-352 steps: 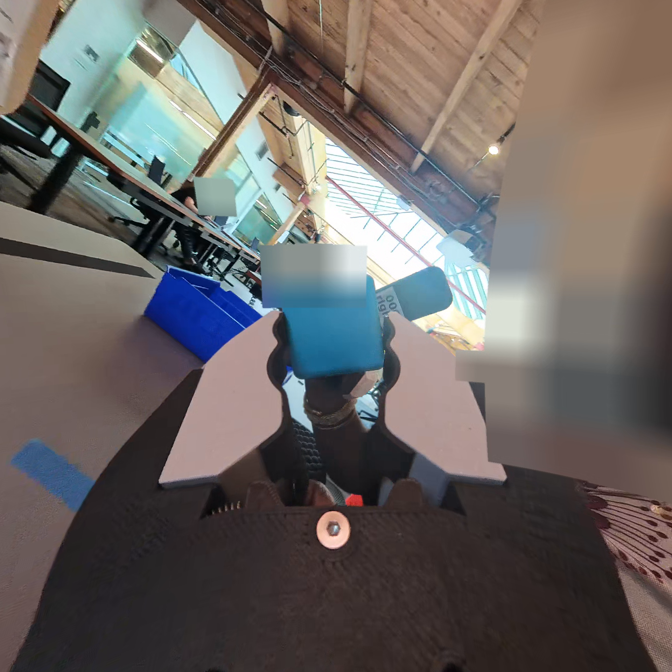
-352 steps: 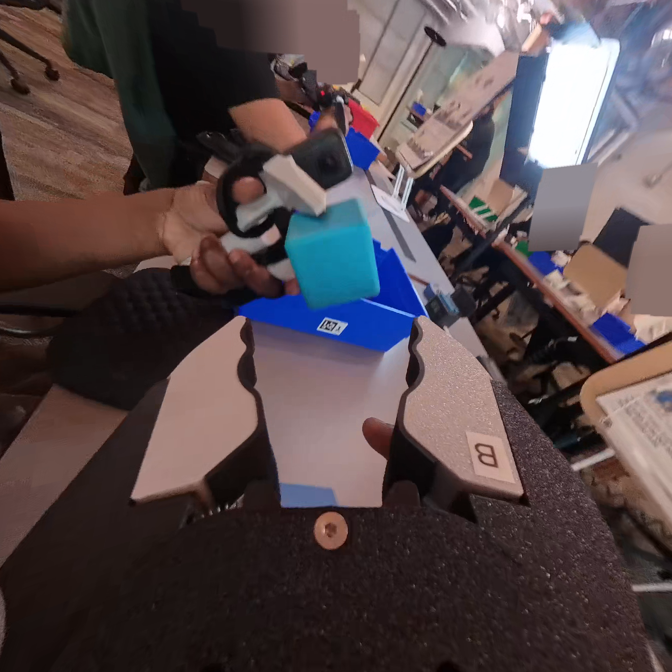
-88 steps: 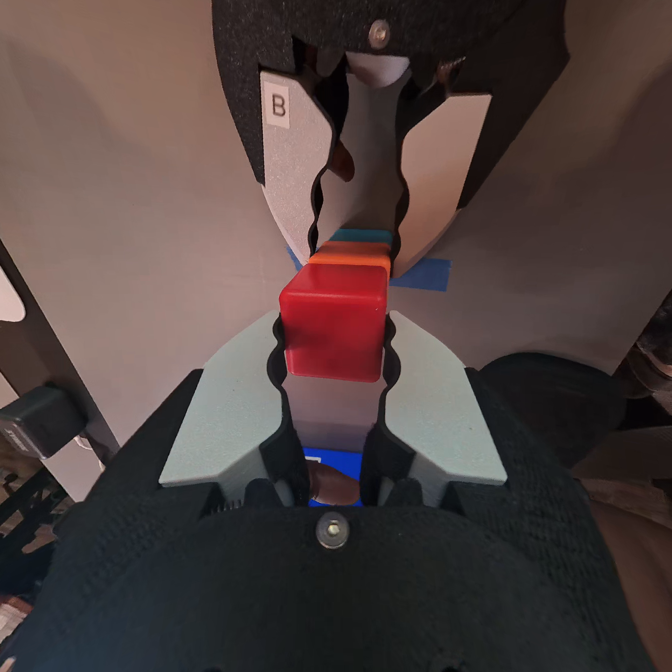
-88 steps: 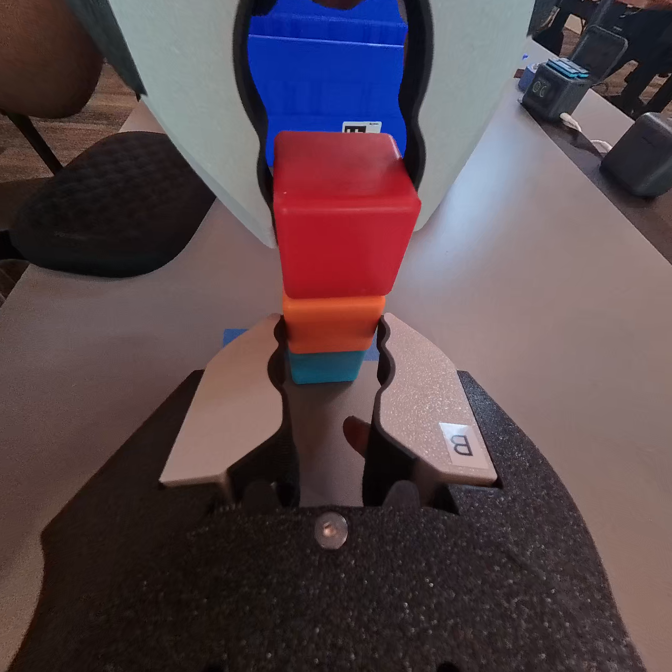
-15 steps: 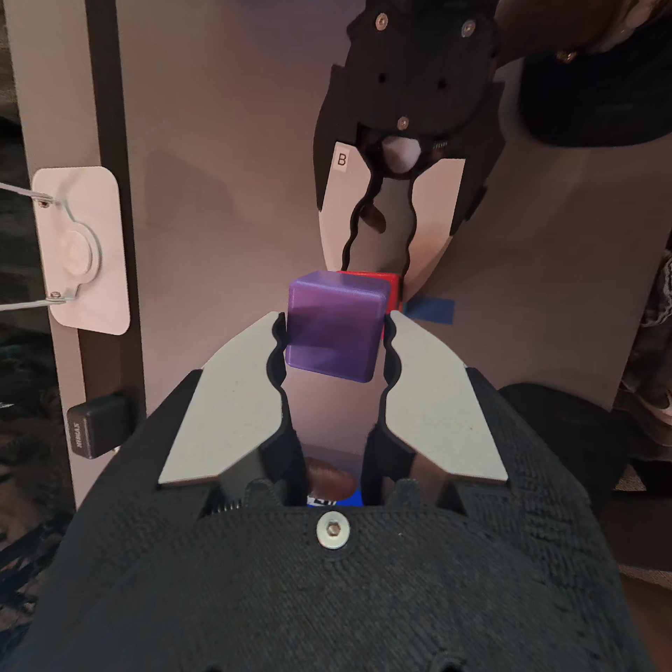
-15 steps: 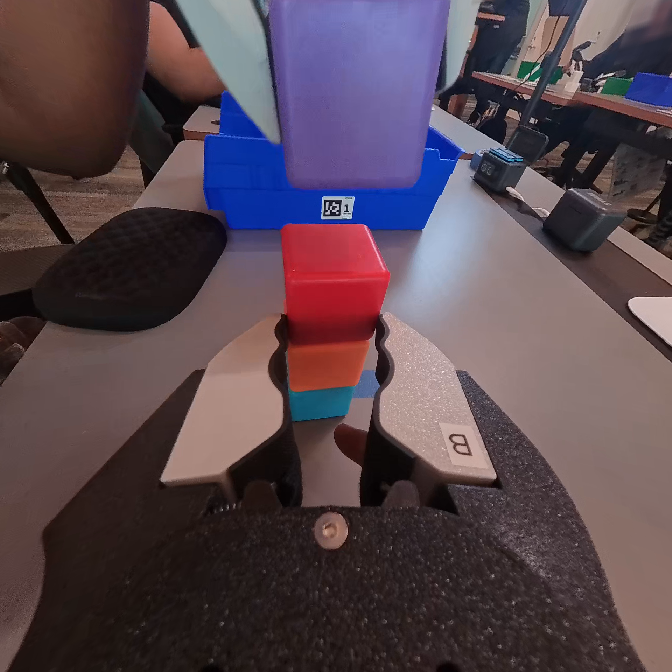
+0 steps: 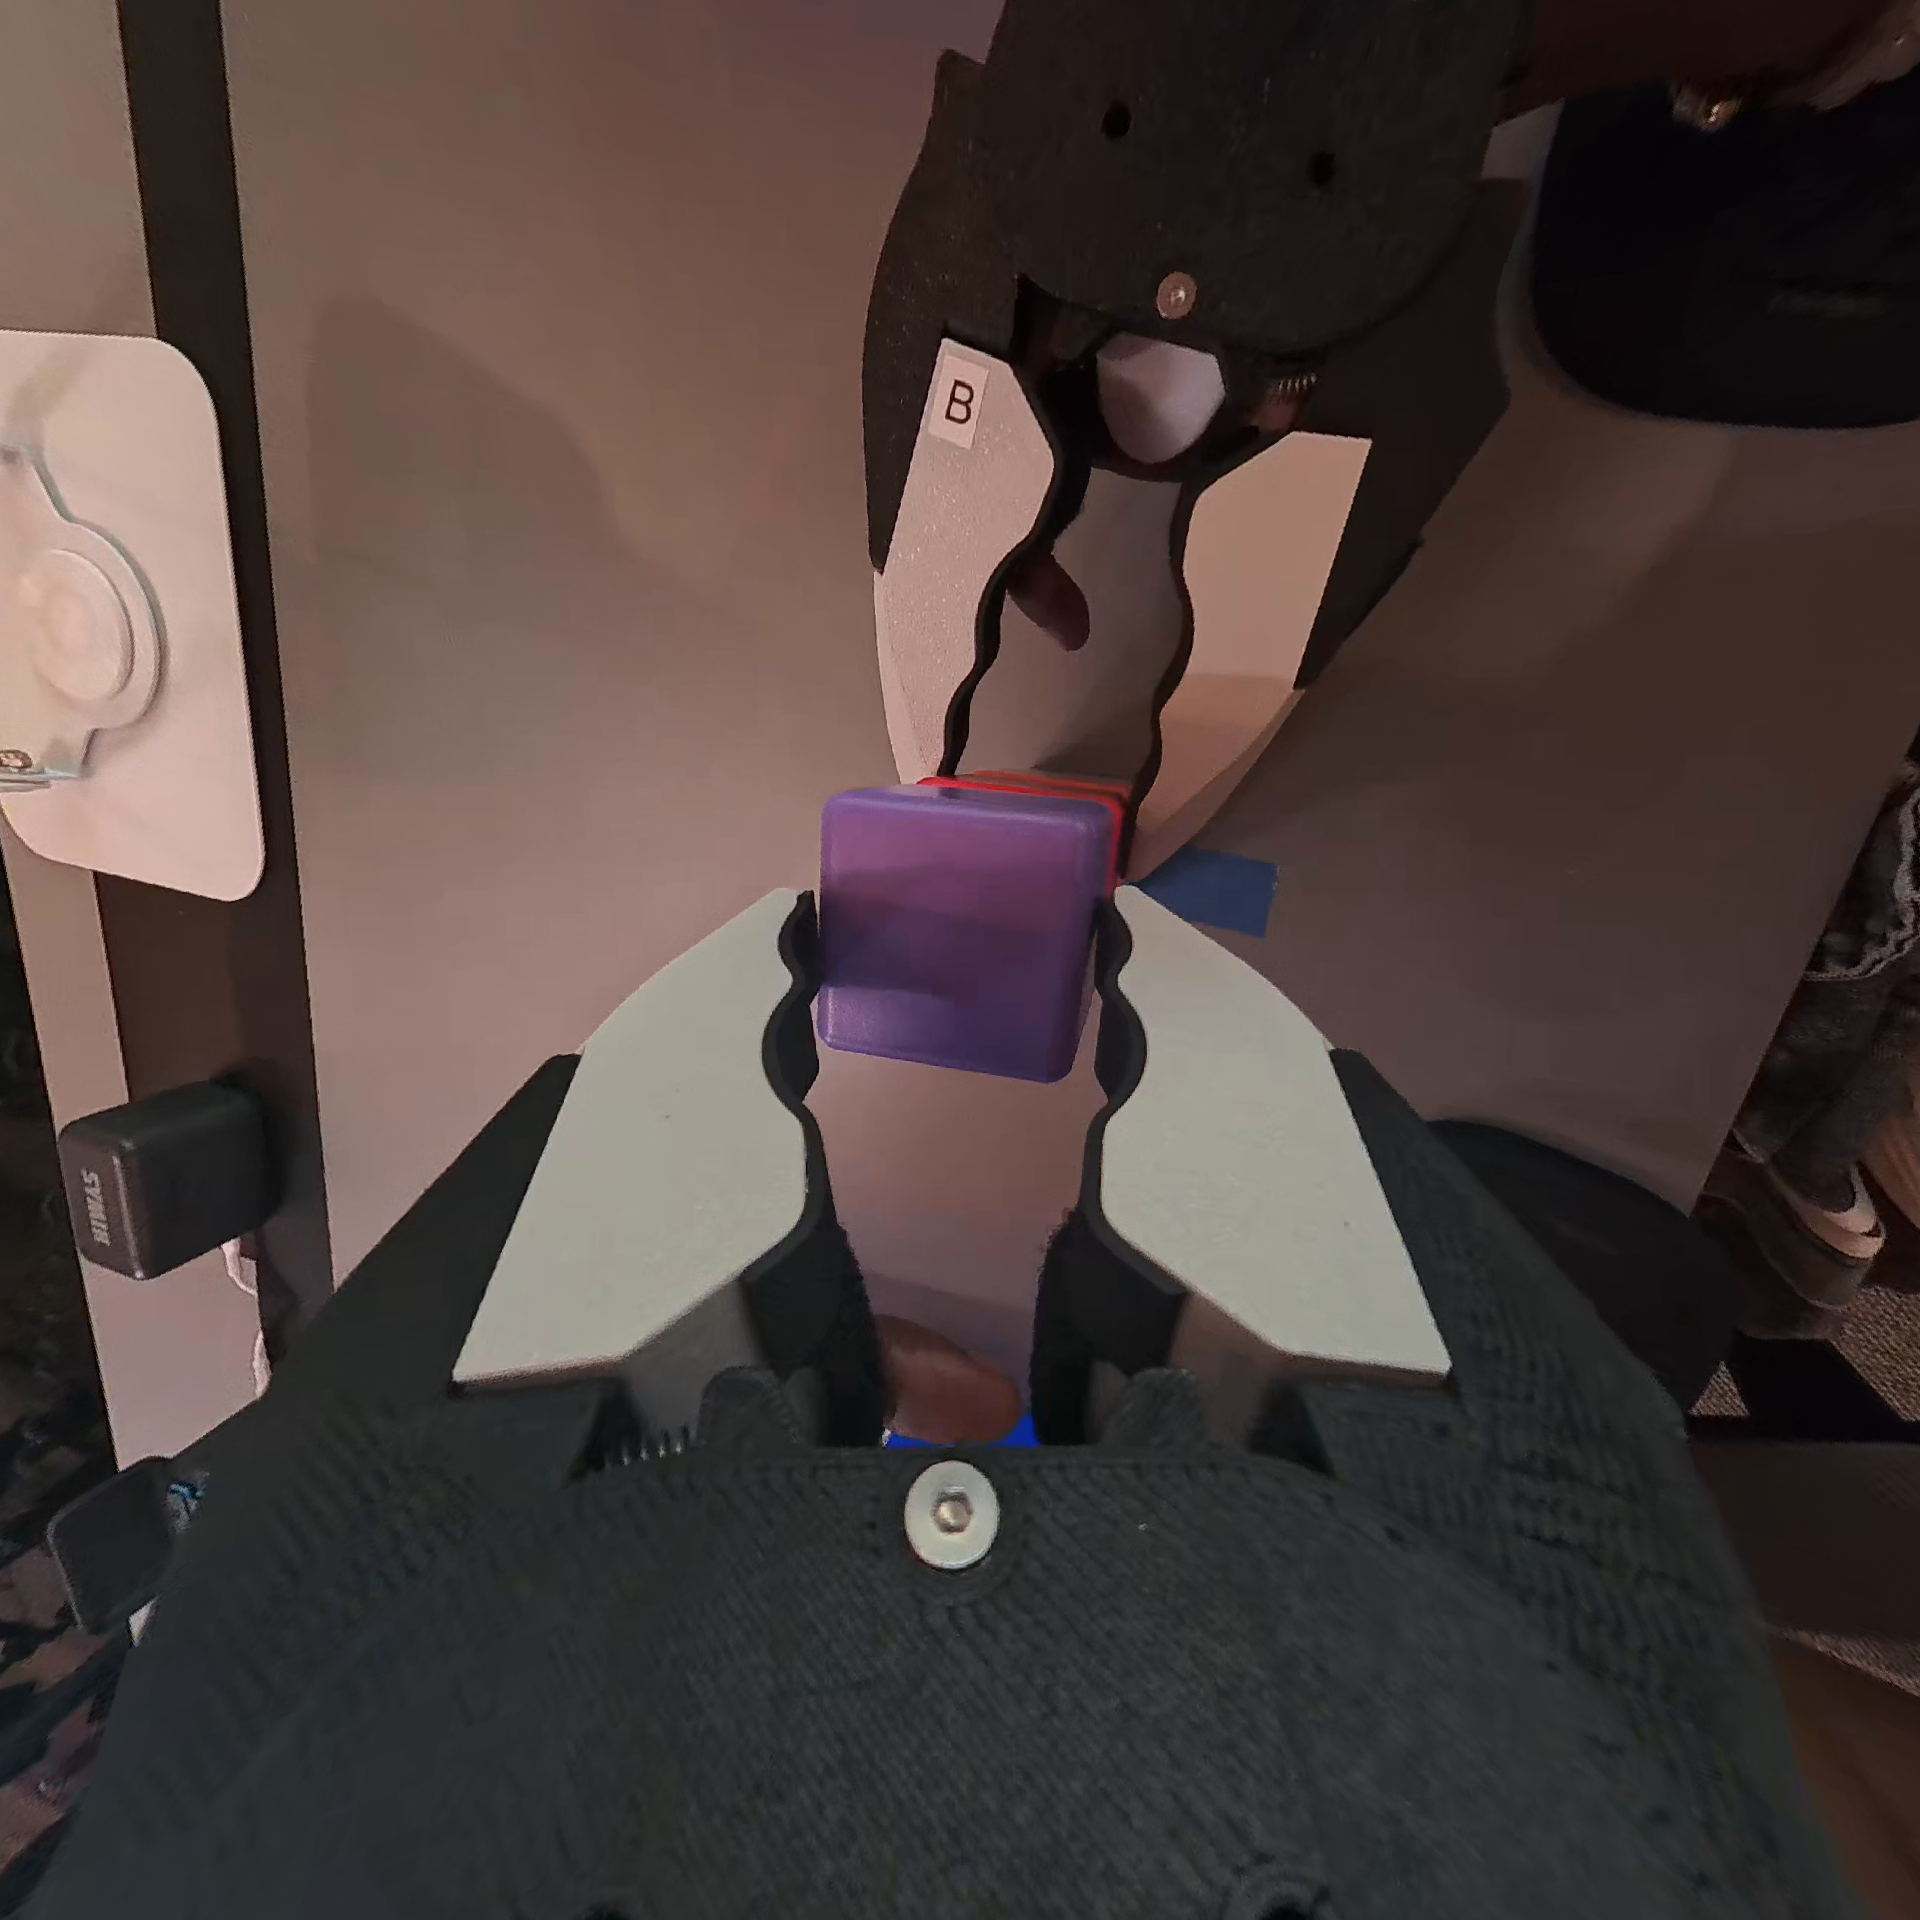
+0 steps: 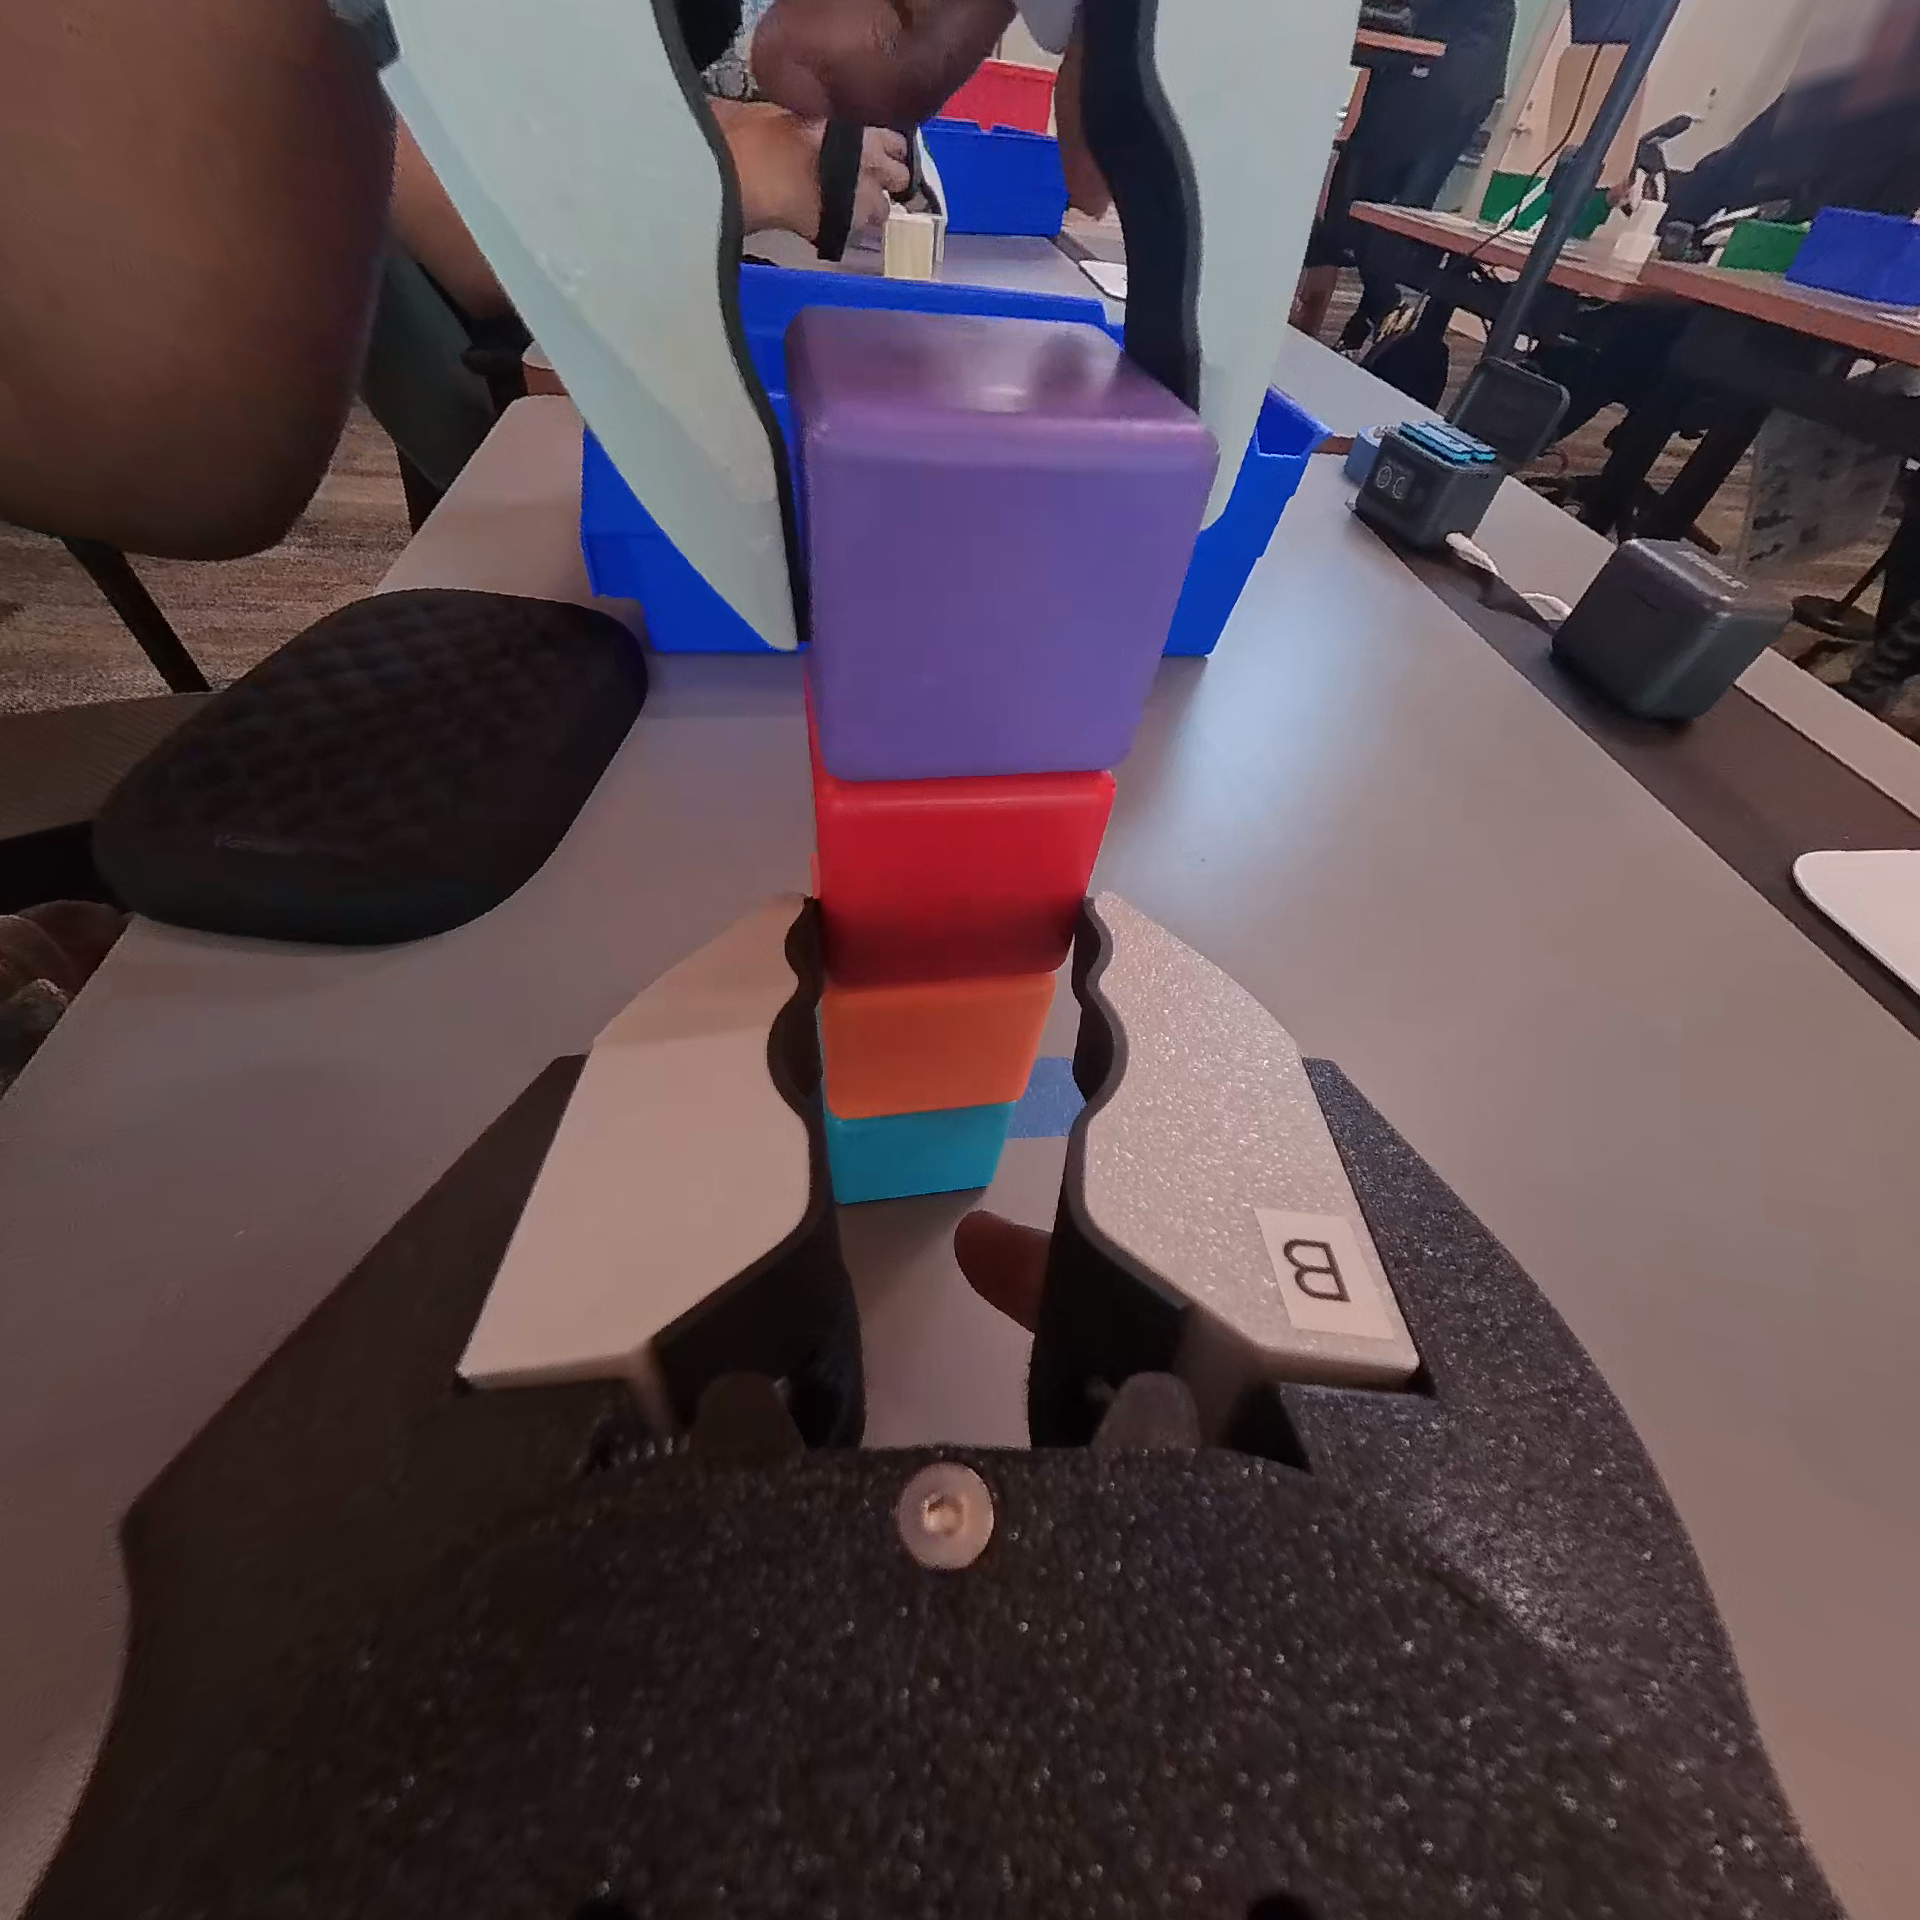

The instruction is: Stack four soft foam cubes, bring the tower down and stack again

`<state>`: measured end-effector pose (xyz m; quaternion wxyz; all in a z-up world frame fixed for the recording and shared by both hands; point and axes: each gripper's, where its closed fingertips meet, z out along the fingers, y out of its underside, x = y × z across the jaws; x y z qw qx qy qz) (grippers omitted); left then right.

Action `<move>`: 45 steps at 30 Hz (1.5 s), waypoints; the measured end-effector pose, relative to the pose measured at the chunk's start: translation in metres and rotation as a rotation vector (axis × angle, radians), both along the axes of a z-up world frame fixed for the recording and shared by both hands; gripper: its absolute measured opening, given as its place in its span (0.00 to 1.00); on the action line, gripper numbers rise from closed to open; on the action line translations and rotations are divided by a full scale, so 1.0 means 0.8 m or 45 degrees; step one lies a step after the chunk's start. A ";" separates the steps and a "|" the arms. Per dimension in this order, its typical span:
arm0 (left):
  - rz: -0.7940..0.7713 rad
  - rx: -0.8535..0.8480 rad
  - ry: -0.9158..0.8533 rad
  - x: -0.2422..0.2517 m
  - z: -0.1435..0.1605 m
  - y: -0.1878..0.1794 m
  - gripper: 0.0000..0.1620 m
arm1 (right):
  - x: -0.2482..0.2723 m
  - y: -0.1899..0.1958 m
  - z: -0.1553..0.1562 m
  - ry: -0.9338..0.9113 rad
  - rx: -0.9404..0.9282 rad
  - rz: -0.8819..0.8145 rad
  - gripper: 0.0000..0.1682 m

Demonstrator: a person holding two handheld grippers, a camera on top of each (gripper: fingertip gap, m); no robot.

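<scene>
Cubes stand four high at the centre of the right wrist view: teal cube (image 8: 914,1153) lowest on the table (image 8: 1455,987), orange cube (image 8: 930,1039) on it, red cube (image 8: 961,868) next, purple cube (image 8: 992,582) on top; the purple one sits a little askew, overhanging the red toward the right of the frame. Left gripper (image 7: 954,935) comes down from the top of that view and is clenched on the purple cube, one finger on each side; in its own view the cube fills the gap at frame centre. Right gripper (image 8: 948,935) is closed on the red cube's lower part, low in the frame. Behind the tower stands a blue bin (image 8: 1236,540); blue tape (image 7: 1210,891) lies beside the tower's foot.
</scene>
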<state>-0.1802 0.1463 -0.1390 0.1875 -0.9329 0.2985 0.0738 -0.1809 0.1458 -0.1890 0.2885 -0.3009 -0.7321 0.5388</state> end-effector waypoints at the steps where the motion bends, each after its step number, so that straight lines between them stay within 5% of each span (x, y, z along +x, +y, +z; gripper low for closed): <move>1: 0.002 0.004 -0.003 0.000 0.000 0.000 0.32 | 0.000 0.000 0.000 0.000 -0.001 0.000 0.28; 6: -0.075 0.031 -0.007 0.002 0.000 0.001 0.32 | 0.000 0.000 0.000 0.002 0.000 -0.005 0.28; 8: -0.098 0.138 -0.023 0.003 0.005 0.008 0.46 | 0.000 0.001 0.002 0.015 0.003 -0.008 0.28; 13: -0.097 0.862 -0.390 0.013 0.071 0.027 0.68 | 0.008 0.008 0.051 0.179 -0.237 -0.001 0.67; 16: -0.099 1.214 -0.630 0.010 0.088 0.011 0.78 | 0.026 0.012 0.093 0.379 -0.388 0.039 0.74; 20: -0.210 1.231 -0.911 0.033 0.063 -0.015 0.89 | 0.038 0.012 0.111 0.409 -0.454 0.079 0.84; 24: -0.215 1.316 -0.999 0.022 0.043 -0.017 0.90 | 0.037 0.009 0.104 0.393 -0.430 0.083 0.87; 30: -0.242 1.303 -0.972 0.017 0.029 -0.021 0.89 | 0.037 0.005 0.096 0.373 -0.383 0.088 0.87; 45: -0.134 0.527 -0.743 0.013 -0.125 -0.025 0.90 | 0.036 0.007 -0.027 -0.139 0.084 0.120 0.87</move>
